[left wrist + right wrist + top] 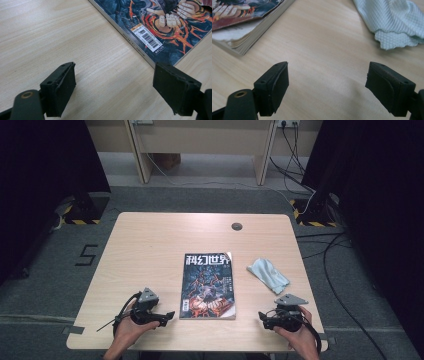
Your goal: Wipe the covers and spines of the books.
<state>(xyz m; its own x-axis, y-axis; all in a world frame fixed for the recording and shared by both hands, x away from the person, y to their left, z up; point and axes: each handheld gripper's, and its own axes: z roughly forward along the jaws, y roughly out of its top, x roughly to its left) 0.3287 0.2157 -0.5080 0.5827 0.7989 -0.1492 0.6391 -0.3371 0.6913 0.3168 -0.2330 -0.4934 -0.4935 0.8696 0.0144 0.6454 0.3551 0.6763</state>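
A magazine [208, 286] with a dark, orange-and-blue illustrated cover lies closed near the middle of the wooden table [150, 240]. Its spine and barcode corner [147, 40] show in the left gripper view, its worn page corner [242, 32] in the right gripper view. A crumpled pale blue cloth [268, 274] lies to its right, also in the right gripper view [394, 20]. My left gripper [170, 315] rests open near the magazine's lower left corner [113, 87]. My right gripper [261, 316] rests open at the front right [327, 87], with bare table between its jaws.
A small round grey grommet [236, 226] sits at the table's far edge. Beyond the table stand a wooden desk frame [200, 145], cables [330, 255] on the grey floor, and dark curtains on both sides. Striped tape marks stand bases [80, 215] at the far corners.
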